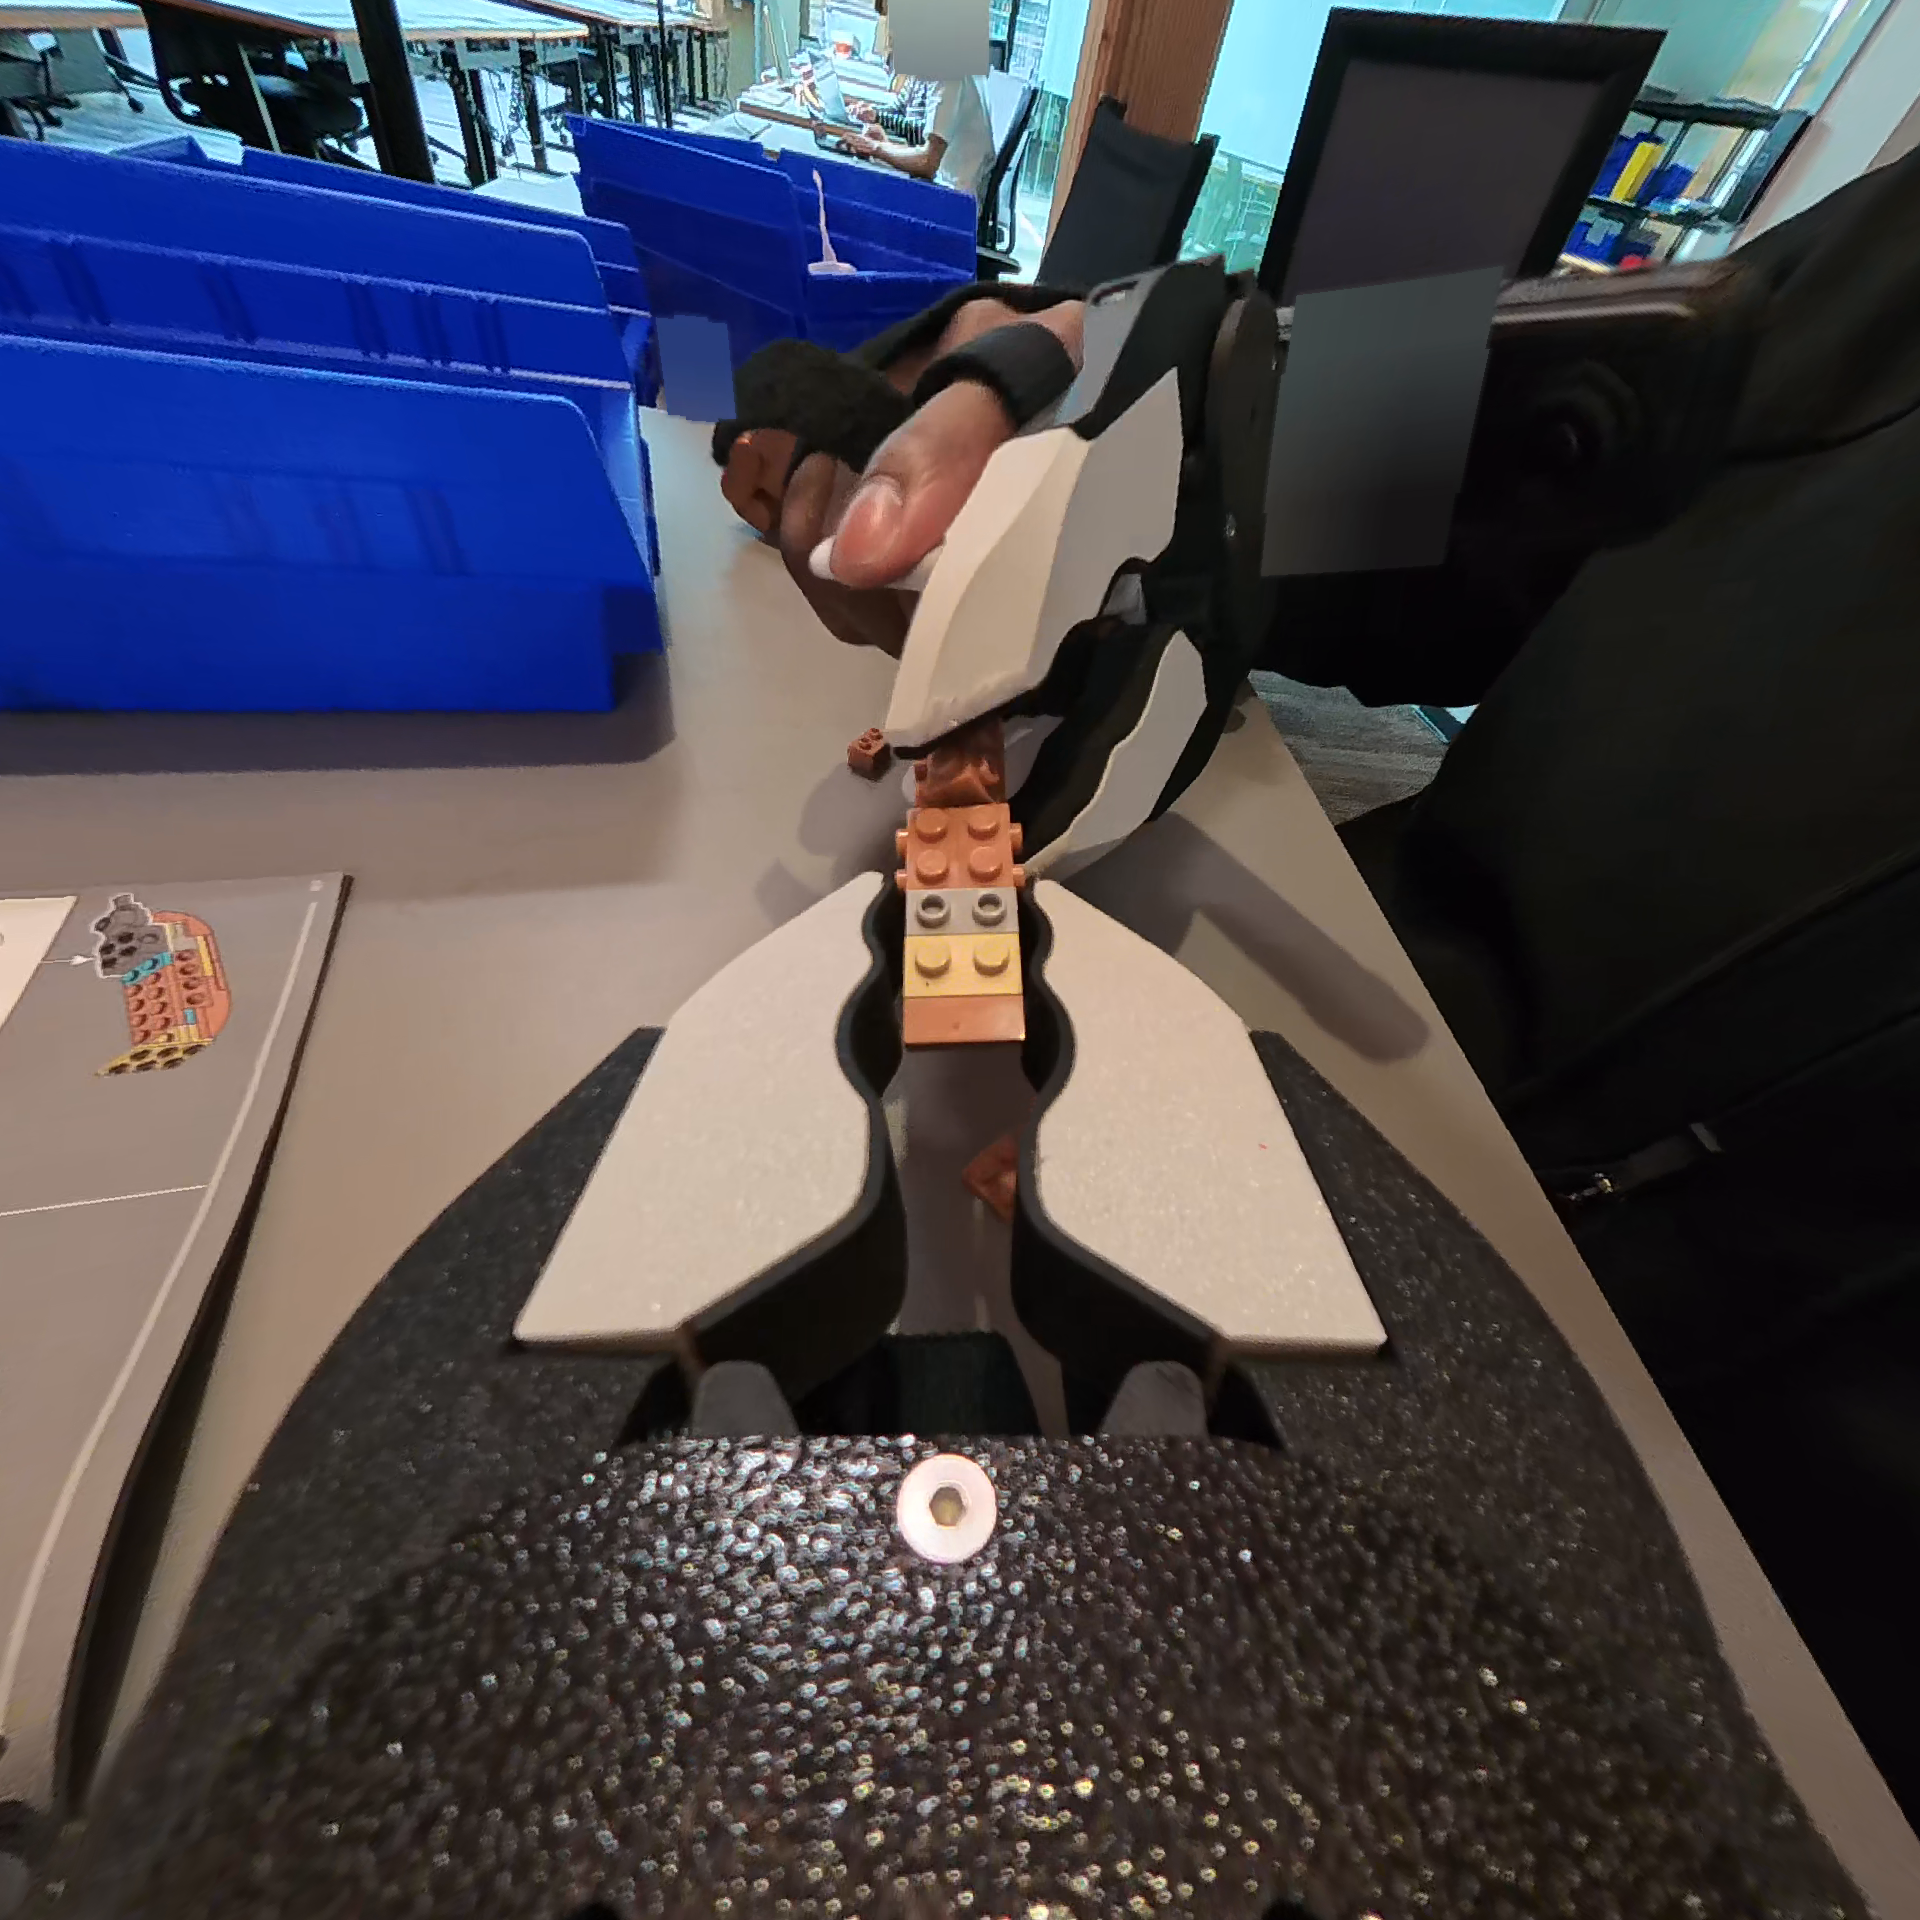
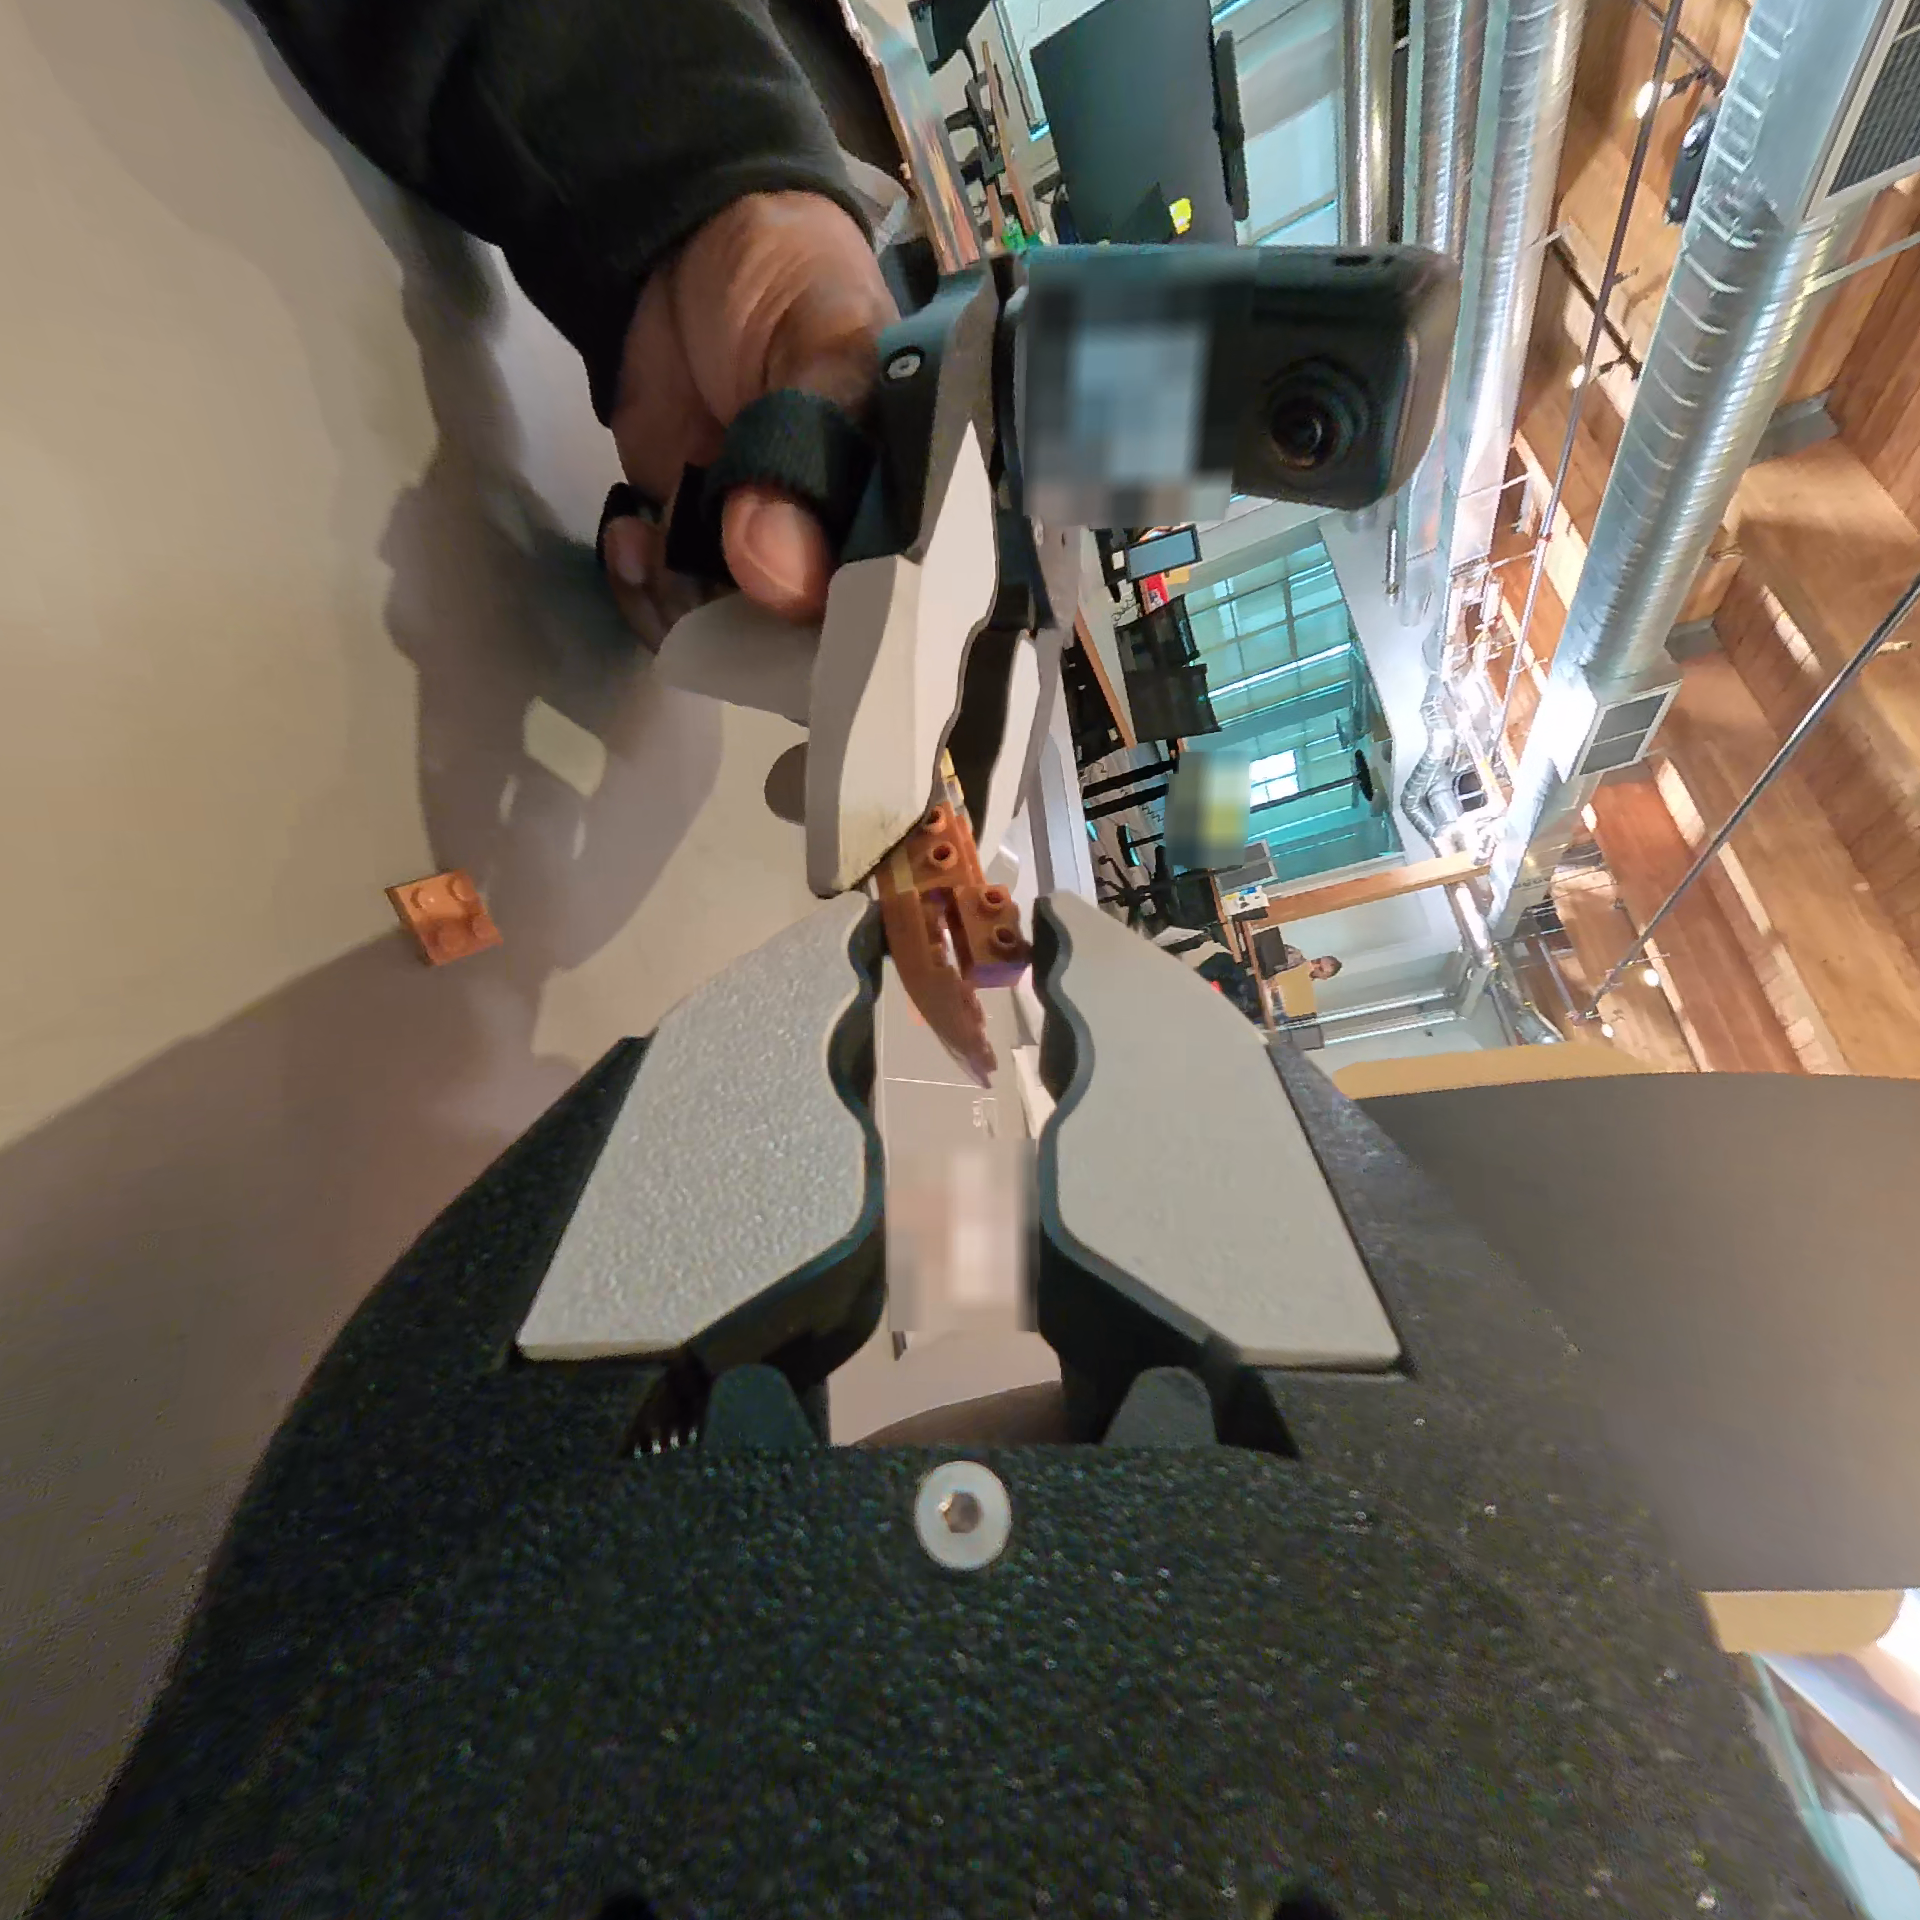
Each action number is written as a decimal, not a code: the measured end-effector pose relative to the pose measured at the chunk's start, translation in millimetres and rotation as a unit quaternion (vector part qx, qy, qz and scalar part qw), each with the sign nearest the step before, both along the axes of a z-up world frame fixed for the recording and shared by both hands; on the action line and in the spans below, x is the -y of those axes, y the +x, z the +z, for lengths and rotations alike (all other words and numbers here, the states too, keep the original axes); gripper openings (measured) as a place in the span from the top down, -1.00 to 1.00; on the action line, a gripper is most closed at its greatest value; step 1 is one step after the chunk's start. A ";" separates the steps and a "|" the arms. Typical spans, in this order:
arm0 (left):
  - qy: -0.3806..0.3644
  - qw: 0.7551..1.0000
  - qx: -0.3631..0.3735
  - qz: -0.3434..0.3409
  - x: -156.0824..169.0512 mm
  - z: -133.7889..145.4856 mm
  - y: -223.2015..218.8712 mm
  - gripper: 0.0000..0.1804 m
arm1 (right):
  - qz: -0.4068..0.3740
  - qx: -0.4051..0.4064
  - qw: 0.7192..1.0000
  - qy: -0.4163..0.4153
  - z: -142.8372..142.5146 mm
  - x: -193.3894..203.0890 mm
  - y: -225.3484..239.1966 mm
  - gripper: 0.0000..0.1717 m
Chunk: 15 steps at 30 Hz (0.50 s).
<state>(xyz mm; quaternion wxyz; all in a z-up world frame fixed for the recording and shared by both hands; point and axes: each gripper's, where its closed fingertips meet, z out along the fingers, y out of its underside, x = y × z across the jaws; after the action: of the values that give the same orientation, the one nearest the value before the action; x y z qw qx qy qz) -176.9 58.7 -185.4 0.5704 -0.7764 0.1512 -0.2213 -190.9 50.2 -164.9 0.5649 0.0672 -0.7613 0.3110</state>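
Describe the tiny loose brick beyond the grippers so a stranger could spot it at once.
On the grey table, in front of the blue bins, look just left of the right gripper. The dark brown two-stud brick lies alone there, darker and smaller than the brick assembly.

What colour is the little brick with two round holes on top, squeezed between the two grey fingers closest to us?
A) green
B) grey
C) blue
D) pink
B: in the left wrist view, the brick with two ringed studs is grey. It is part of the brick strip, sitting between an orange-brown section and a tan one, and the left gripper has its fingers closed against the strip's sides.
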 end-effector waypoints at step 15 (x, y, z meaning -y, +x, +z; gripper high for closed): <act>-0.005 1.000 -0.014 -0.004 1.0 -1.1 2.0 0.79 | 0.012 -0.059 0.997 0.055 0.1 3.2 4.8 0.72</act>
<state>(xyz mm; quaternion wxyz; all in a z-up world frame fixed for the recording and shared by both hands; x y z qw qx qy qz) -174.9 57.8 -186.5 0.5636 -0.7814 0.1613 -0.2140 -186.1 47.0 -164.8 0.6002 0.1256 -0.7421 0.2708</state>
